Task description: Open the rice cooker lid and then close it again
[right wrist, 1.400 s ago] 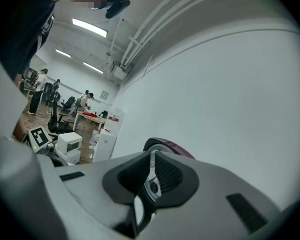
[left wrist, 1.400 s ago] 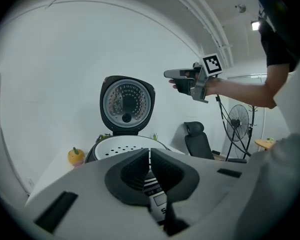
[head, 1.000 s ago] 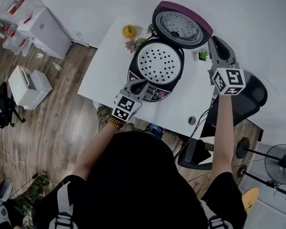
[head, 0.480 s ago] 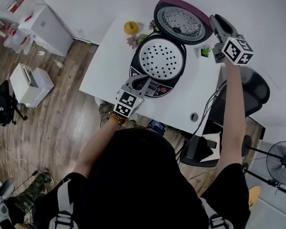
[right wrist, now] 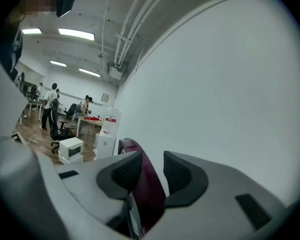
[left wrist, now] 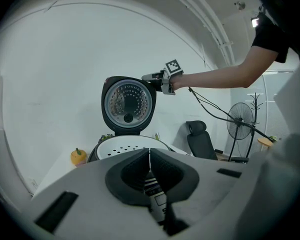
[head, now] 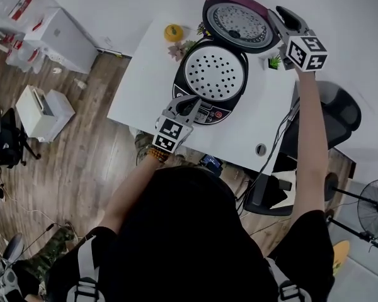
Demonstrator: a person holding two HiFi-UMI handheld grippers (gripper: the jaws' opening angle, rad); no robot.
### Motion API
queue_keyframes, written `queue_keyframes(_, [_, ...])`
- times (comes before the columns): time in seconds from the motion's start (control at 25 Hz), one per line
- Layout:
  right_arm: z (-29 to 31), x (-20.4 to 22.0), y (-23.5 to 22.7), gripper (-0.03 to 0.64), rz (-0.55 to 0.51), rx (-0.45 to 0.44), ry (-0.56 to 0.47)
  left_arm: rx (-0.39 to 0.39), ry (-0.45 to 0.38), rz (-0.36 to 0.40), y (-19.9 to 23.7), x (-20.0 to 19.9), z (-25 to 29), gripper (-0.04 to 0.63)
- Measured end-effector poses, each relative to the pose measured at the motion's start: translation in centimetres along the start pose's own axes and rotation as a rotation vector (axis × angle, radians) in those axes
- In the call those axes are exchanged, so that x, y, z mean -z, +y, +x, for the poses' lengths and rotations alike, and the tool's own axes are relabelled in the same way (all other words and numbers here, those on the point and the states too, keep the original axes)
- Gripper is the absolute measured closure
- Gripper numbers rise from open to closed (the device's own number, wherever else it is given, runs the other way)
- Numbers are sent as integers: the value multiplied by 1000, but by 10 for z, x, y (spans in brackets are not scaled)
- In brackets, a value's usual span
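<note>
The rice cooker stands on the white table with its maroon-backed lid raised upright; the perforated white inner plate is exposed. My left gripper rests at the cooker's front by the control panel, its jaws shut with nothing between them. My right gripper is at the lid's right edge. Its jaws have just been opening, and in the right gripper view the maroon lid rim stands in the gap between them. From the left gripper view the right gripper sits at the lid's top corner.
An orange ornament and a small green plant stand on the table beside the cooker. A black office chair is right of the table, a fan beyond it. White cabinets stand on the floor at left.
My right gripper has travelled from beside the cooker's right side up to the raised lid's edge. The left gripper and the cooker have stayed where they were.
</note>
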State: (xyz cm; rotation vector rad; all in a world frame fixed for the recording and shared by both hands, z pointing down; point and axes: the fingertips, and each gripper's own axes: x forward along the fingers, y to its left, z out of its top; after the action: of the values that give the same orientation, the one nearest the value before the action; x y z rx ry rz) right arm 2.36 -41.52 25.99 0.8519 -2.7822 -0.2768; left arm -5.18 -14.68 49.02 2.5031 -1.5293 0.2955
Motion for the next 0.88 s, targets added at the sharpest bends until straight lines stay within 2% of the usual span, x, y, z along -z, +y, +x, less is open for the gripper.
queue_keyframes(0.08, [2,3,1,489,-17,-1,14,-3,4,9,0,0,0,572])
queue_keyframes(0.28, [4,8,-6,484,105,-23,-19,-5,8,2,0,1,1,572])
queue_keyframes(0.56, [2,6,-6,472,151,-32,-63,-15,10,19,-1,1,1,572])
queue_keyframes(0.68, [0,9,-7,468,171,-33,-68,-1,59,-4,-4,4,-1,571])
queue_keyframes(0.88, [2,7,-7,462,194,-52,-88,-55,100,-13,7,16,-21,569])
